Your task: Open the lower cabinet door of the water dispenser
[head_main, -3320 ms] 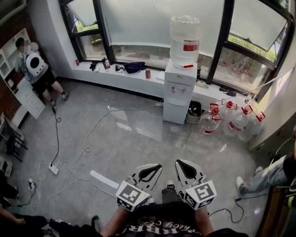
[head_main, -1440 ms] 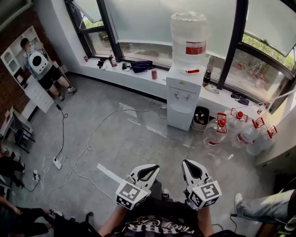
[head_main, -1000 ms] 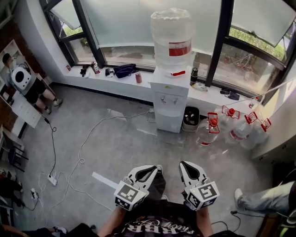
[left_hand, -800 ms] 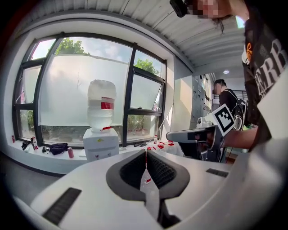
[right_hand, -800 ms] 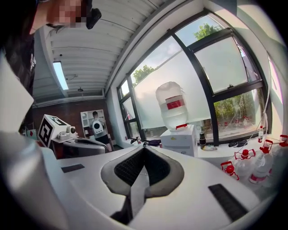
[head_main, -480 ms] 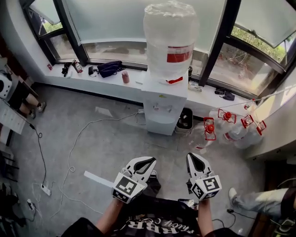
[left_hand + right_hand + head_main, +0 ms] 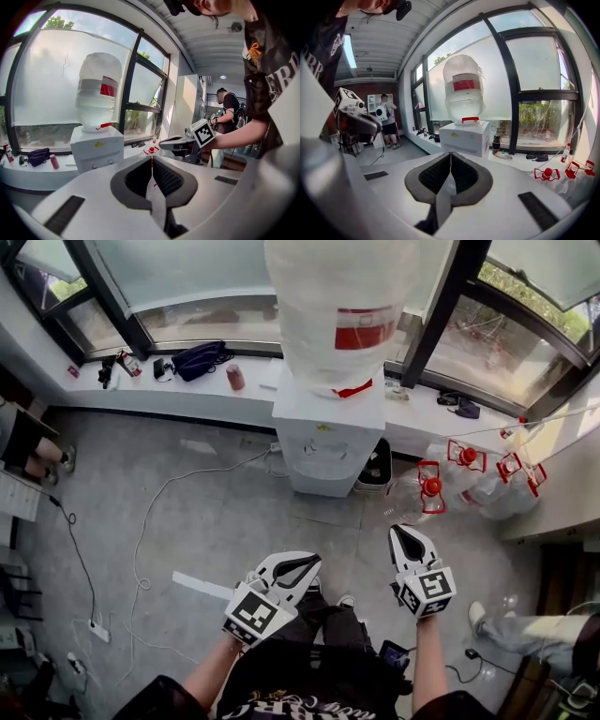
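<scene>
The white water dispenser [image 7: 325, 432] stands against the window ledge with a large wrapped bottle [image 7: 337, 306] on top. Its lower cabinet door [image 7: 322, 480] faces me and is closed. Both grippers hover over the floor, well short of it. My left gripper [image 7: 298, 566] is shut and holds nothing; my right gripper [image 7: 406, 536] is shut and holds nothing too. The dispenser [image 7: 96, 149] sits left of the shut left gripper [image 7: 151, 160] in the left gripper view. In the right gripper view the dispenser [image 7: 465, 137] lies straight beyond the closed right gripper [image 7: 450, 154].
Spare water bottles with red handles [image 7: 469, 470] lie right of the dispenser, and a black bin [image 7: 375, 468] stands beside it. Cables [image 7: 141, 521] and a white strip [image 7: 200, 585] cross the grey floor. A bag [image 7: 197, 360] rests on the ledge. A person's leg [image 7: 525, 629] shows at the right.
The dispenser has come much closer and larger in the head view. Both grippers travelled forward toward it, still shut and side by side.
</scene>
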Available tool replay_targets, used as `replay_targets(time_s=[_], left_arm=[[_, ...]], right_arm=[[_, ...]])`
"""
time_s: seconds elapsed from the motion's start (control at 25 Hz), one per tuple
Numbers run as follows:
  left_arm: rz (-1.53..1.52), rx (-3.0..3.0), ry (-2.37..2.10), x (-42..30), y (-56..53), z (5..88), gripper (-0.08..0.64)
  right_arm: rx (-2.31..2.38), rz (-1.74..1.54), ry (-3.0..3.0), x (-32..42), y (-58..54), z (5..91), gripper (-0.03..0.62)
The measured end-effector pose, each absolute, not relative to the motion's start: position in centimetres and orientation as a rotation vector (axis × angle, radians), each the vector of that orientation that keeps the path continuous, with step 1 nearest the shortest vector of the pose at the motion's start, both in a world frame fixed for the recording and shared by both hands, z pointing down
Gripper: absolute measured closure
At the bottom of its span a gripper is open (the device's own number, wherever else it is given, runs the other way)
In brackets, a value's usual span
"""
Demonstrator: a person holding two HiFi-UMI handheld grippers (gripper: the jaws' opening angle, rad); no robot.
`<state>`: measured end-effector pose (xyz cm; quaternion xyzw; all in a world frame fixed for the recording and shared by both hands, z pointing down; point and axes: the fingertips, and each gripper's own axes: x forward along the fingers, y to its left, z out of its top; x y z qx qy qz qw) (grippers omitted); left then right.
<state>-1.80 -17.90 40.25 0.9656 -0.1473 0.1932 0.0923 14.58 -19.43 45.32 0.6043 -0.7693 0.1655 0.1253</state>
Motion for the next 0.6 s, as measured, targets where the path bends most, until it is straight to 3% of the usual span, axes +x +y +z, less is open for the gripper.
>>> replay_targets(time_s=[0.6], left_arm=[[0.613,2.841,-0.316,5.7,-25.3,53.4,0.54]], right_arm=[[1.508,0.614,-2.187,19.7,-30.6,68.7,0.52]])
